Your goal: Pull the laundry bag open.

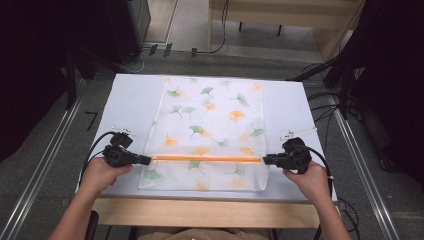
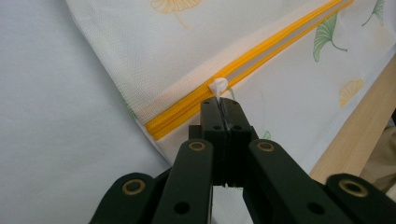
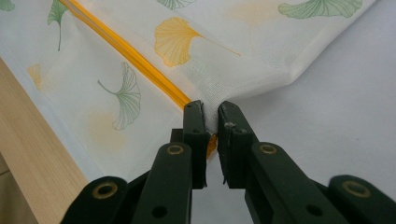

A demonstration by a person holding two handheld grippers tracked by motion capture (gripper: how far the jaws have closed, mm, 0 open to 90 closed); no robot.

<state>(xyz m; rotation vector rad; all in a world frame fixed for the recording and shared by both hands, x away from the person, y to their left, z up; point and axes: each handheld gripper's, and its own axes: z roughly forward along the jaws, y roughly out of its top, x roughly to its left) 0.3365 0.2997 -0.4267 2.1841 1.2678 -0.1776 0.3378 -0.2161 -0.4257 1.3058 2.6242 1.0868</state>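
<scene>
Both ends of the zip pinched

My left hand-held gripper (image 2: 221, 111) is pressed together on the white zip pull (image 2: 218, 87); my right hand-held gripper (image 3: 211, 122) pinches the mesh bag (image 1: 210, 125) at the orange zip's (image 1: 205, 158) right end.

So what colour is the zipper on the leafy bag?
Orange-yellow zipper, clearest in the left gripper view.

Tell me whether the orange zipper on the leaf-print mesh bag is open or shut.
Open along most of its length: beyond the white zipper pull, the orange zipper splits into two separate rows with a gap between; behind the pull it is joined.
</scene>
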